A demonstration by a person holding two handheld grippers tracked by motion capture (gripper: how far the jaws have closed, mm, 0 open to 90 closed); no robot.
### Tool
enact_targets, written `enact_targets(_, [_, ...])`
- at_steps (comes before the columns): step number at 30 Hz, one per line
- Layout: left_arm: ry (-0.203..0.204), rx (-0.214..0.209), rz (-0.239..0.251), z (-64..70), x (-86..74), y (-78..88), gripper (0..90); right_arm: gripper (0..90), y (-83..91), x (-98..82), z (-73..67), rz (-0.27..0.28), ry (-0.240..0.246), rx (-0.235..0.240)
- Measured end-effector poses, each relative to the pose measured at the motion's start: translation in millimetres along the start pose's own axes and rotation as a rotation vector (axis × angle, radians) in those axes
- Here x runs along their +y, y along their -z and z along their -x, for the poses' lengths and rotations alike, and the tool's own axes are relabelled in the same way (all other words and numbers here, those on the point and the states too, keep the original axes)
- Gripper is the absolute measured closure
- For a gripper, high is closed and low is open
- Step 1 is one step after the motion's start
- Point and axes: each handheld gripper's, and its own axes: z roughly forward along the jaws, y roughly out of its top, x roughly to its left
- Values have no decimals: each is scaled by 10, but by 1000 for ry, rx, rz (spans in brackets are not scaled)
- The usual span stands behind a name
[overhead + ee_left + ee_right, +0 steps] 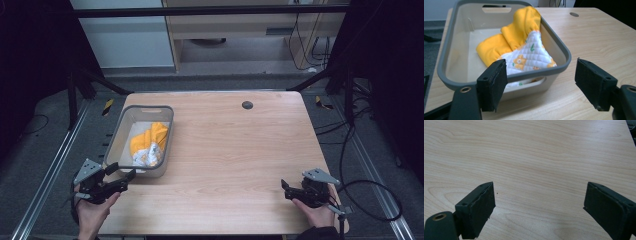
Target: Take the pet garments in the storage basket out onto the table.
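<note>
Here, a light wooden table [235, 150] carries a grey plastic bin [116, 131] toward its nine o'clock side in the high view, with a cut-out handle in the far end wall. Inside the bin lies a bunched cloth [148, 144], orange-yellow on one face and white quilted with small orange and green prints on the other; it rests against the bin's three o'clock wall, and in the left gripper view its yellow fold [524, 27] rides up over that wall's rim. The left gripper [121, 171] sits at about seven o'clock on the table, held in the person's left hand [92, 212], its jaws spread wide apart and grasping nothing; one jaw is just at the bin's near end wall, though whether it touches cannot be told. From the left gripper view the bin's near corner [537, 75] lies between the two jaws. The right gripper [285, 189] rests at about five o'clock, well apart from the bin, held by the right hand [320, 215], its jaws likewise released over bare wood. A small dark round grommet [247, 105] sits near the table's twelve o'clock edge.
</note>
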Motion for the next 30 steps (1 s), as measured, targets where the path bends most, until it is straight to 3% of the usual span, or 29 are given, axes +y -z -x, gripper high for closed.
enact_targets(30, [-41,3,-17,33,530,-308,238,99,-20,-13,-7,-10,11,4])
